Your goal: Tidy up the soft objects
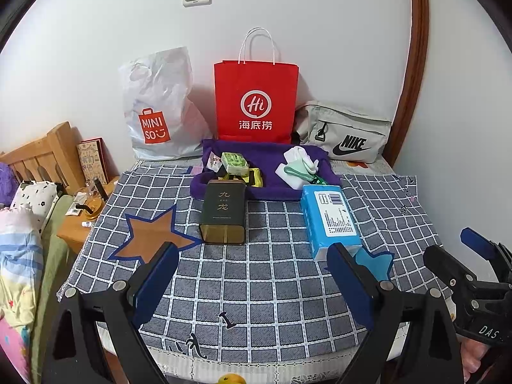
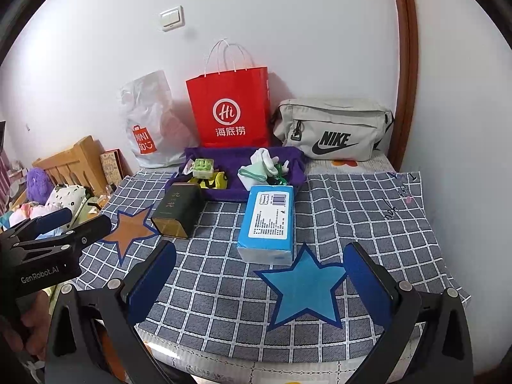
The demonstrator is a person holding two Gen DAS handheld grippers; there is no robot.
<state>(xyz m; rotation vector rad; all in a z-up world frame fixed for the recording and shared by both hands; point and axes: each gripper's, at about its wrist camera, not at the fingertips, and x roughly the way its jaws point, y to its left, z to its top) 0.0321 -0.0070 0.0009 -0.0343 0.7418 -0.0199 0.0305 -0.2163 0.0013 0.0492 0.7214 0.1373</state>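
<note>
A blue tissue pack (image 1: 331, 219) (image 2: 268, 220) lies on the checked cloth (image 1: 256, 272), by a blue star patch (image 2: 304, 288). A dark tin box (image 1: 224, 212) (image 2: 177, 209) lies beside an orange star patch (image 1: 153, 236). Behind them a purple fabric tray (image 1: 265, 172) (image 2: 236, 166) holds a green packet (image 1: 235, 161), white socks (image 1: 300, 156) and a mint cloth. My left gripper (image 1: 252, 275) is open and empty above the cloth's near part. My right gripper (image 2: 259, 275) is open and empty over the blue star.
A red paper bag (image 1: 256, 102), a white Miniso plastic bag (image 1: 156, 105) and a grey Nike pouch (image 1: 345, 134) stand against the back wall. A wooden bedside stand with small items (image 1: 86, 211) and bedding are left of the table.
</note>
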